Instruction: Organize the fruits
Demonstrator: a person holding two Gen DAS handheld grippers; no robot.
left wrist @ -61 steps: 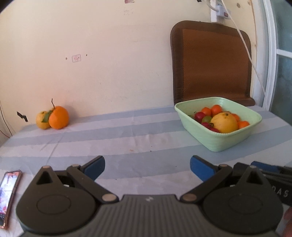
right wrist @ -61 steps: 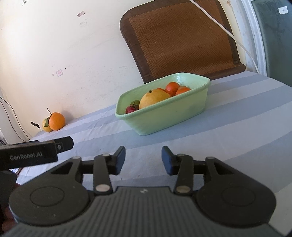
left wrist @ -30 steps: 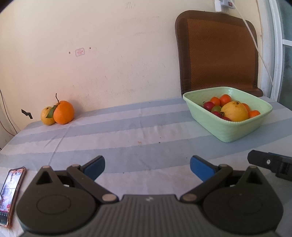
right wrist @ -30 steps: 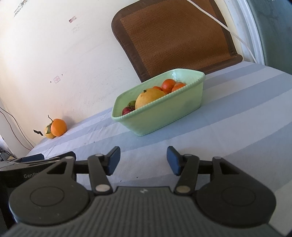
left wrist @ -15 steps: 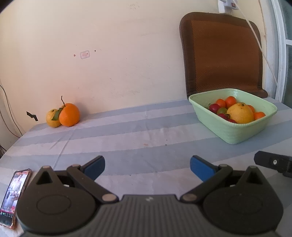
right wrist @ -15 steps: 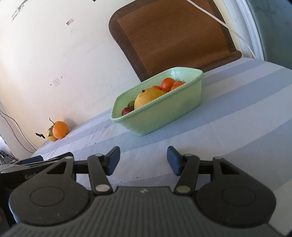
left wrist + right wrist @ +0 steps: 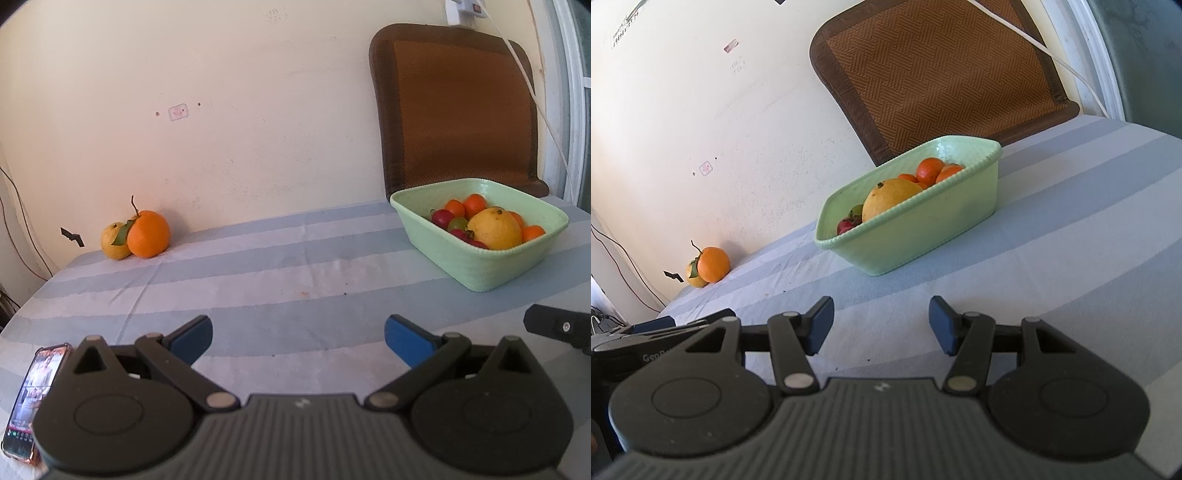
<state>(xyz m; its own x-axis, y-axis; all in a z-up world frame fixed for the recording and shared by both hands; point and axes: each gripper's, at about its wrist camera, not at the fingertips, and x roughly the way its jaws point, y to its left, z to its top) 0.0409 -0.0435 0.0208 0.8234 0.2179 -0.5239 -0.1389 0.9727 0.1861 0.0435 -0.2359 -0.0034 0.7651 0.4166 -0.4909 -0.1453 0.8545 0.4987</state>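
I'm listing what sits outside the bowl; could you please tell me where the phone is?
The phone lies flat on the striped tablecloth at the left wrist view's bottom-left corner, beside the left gripper, far from the green bowl.

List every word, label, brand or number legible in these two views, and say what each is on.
"Gen": start of a brand mark on the side of the left tool's body; the rest is hidden by the right tool.
Paper label high on the wall: printed line, too blurred to read.
Faint handwriting on the wall: illegible.
Small pink sticker: mark unreadable.
Phone screen: too small to read.
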